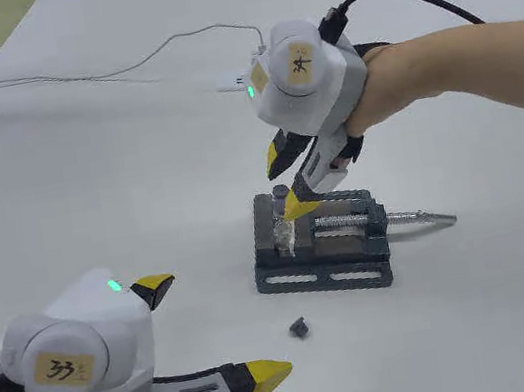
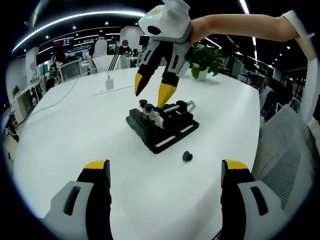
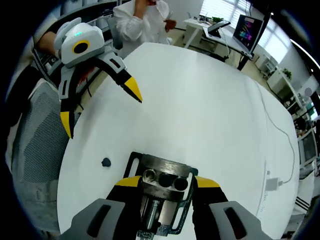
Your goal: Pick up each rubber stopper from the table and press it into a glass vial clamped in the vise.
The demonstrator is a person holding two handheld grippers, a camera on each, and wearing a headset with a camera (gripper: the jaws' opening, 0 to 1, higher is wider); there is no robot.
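Right gripper view looks down between its own jaws at three vials [image 3: 165, 179] standing in a row in the vise [image 3: 134, 159]. The row sits right between the two yellow tips of the right gripper [image 3: 168, 181], which stand apart with nothing held. Two of the vial mouths look dark and the one nearest the left-hand tip shows a paler ring; whether any is plugged I cannot tell. One loose rubber stopper [image 3: 105, 162] lies on the white table [image 3: 200, 100], outside the left-hand jaw and clear of the vise. Farther out on that side hangs the left gripper [image 3: 100, 111].

From the head view, the right gripper [image 1: 284, 185] hovers over the vial end of the vise [image 1: 322, 246]. One tip is just above the vials [image 1: 283, 228], the other higher and off to the side. The rubber stopper [image 1: 299, 327] lies on the table [image 1: 88, 186] just beside the vise, ahead of the left gripper [image 1: 213, 330].

Left gripper view shows the left gripper [image 2: 166, 167] with its jaws wide apart and empty. The rubber stopper [image 2: 187, 156] lies ahead within the gap — nearer the right-hand jaw, not touched. Beyond it stands the vise [image 2: 165, 135] with the vials [image 2: 148, 111], and the right gripper [image 2: 153, 89] is above them. A thin cable [image 1: 118, 71] runs across the table well beyond both pairs of jaws.
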